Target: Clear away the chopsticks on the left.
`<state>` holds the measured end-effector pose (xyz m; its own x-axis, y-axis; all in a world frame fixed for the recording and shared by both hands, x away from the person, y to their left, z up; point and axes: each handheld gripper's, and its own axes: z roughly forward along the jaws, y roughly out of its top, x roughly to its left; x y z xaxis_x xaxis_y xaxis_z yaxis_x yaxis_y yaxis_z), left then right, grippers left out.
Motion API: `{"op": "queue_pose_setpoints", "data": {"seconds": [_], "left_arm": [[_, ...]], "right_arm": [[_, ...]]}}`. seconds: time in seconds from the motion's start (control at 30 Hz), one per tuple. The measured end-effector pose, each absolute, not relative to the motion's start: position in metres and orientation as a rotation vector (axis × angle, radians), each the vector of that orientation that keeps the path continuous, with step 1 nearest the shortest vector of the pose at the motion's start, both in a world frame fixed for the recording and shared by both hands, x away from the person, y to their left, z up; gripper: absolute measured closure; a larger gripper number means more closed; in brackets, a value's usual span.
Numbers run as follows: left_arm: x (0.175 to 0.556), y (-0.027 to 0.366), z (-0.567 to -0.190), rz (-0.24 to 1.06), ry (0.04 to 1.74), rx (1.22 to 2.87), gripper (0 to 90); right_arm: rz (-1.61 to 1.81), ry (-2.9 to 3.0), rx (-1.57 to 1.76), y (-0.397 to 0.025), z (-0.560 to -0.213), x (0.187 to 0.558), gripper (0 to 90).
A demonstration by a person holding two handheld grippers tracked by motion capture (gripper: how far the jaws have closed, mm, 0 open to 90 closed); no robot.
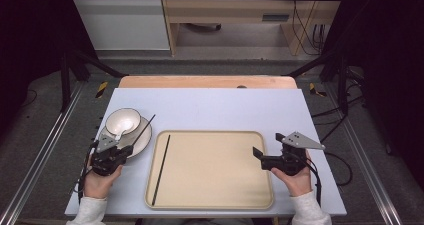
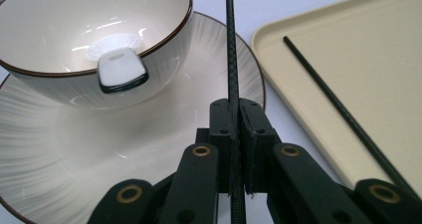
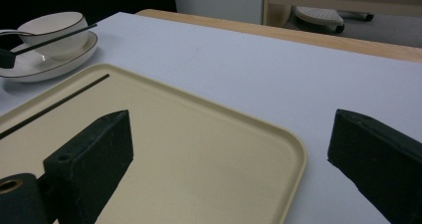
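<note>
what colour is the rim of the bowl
Dark brown, a thin line round the white bowl; the left gripper view shows it best.

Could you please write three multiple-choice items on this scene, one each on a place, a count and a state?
1. Where does the loose thin black chopstick lie?
A. in the beige rectangular plastic tray
B. in the bowl
C. on the bare white table

2. How many black chopsticks are in the scene?
A. one
B. two
C. four

3. How are the fingers of the right gripper?
A. shut on a chopstick
B. shut on nothing
C. open, holding nothing

Answers:
1. A, since it lies along the tray's left side in the high view.
2. B, since one lies in the tray and the other chopstick is clamped in the left gripper over the white ribbed ceramic plate, beside the white brown-rimmed ceramic bowl.
3. C, since the right gripper view shows them wide apart above the tray.
</note>
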<state>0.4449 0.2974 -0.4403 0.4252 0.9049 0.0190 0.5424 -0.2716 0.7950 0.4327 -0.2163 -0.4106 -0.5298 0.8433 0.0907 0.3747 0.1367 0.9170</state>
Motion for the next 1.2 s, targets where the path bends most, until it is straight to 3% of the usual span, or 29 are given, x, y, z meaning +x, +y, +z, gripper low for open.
{"op": "queue_pose_setpoints", "data": {"seconds": [0.63, 1.2], "left_arm": [[0.403, 0.250, -0.429, 0.705, 1.201, 1.863, 85.2], [0.382, 0.209, -0.429, 0.698, 1.283, 1.747, 85.1]], "right_arm": [[1.379, 1.958, 1.174, -0.220, -0.411, 0.433, 4.1], [1.373, 1.948, 1.178, -0.218, -0.410, 0.431, 4.1]]}}
